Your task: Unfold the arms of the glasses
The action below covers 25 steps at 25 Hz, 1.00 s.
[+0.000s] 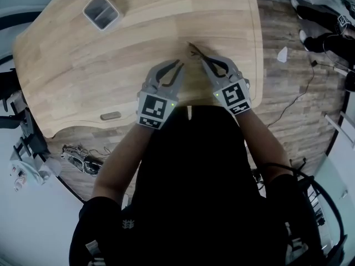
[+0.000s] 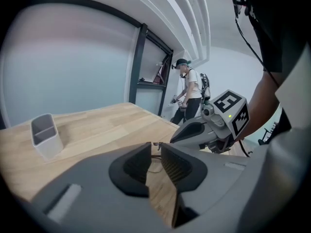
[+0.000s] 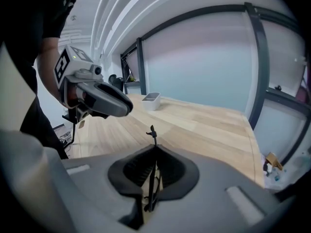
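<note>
The glasses (image 1: 195,51) are thin and dark and sit just above the wooden table (image 1: 83,71), in front of both grippers. My right gripper (image 1: 206,63) is shut on them. In the right gripper view a thin dark piece of the glasses (image 3: 152,130) sticks up from between the closed pads of my right gripper (image 3: 154,148). My left gripper (image 1: 179,66) hovers just left of the glasses. In its own view my left gripper (image 2: 155,153) shows a narrow gap between the pads with nothing in it, and a bit of the glasses (image 2: 156,143) lies just past the tips.
A grey two-slot holder (image 1: 101,11) stands at the table's far left, also in the gripper views as holder (image 2: 44,136) and holder (image 3: 151,100). A small oval piece (image 1: 110,116) lies near the front edge. A person (image 2: 189,93) stands beyond the table.
</note>
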Available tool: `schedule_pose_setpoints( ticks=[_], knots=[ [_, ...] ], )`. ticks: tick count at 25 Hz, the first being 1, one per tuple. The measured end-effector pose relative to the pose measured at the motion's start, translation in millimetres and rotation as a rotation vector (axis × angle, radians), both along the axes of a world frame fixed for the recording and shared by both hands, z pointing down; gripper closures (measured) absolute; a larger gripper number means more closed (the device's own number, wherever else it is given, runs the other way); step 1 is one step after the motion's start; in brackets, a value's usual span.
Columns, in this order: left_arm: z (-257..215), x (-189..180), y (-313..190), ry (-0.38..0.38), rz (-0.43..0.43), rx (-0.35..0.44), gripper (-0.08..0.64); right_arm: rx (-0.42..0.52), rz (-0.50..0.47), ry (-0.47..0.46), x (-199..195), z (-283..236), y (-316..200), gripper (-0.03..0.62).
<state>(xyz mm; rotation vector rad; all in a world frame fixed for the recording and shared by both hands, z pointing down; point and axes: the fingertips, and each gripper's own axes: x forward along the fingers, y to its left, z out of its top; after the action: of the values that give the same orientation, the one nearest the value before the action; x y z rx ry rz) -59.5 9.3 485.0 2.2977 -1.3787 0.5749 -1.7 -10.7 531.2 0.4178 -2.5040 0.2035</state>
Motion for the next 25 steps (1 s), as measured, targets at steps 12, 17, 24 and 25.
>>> schedule_pose_setpoints(
  ticks=[12,17,24,25],
  knots=[
    [2.7,69.1,-9.2,0.221,0.2,0.008,0.293,0.066,0.0,-0.109,25.4,-20.8,18.7,0.578],
    [0.0,80.9,-6.4,0.27,0.26,-0.033,0.293,0.075,0.013,-0.138,31.0,-24.3,20.2,0.578],
    [-9.8,96.4,-0.5,0.329,0.312,-0.041,0.295,0.097,0.049,-0.151,40.4,-26.5,21.9,0.577],
    [-13.0,99.3,0.2,0.326,0.33,-0.033,0.295,0.097,0.051,-0.144,41.6,-26.1,23.5,0.575]
  ],
)
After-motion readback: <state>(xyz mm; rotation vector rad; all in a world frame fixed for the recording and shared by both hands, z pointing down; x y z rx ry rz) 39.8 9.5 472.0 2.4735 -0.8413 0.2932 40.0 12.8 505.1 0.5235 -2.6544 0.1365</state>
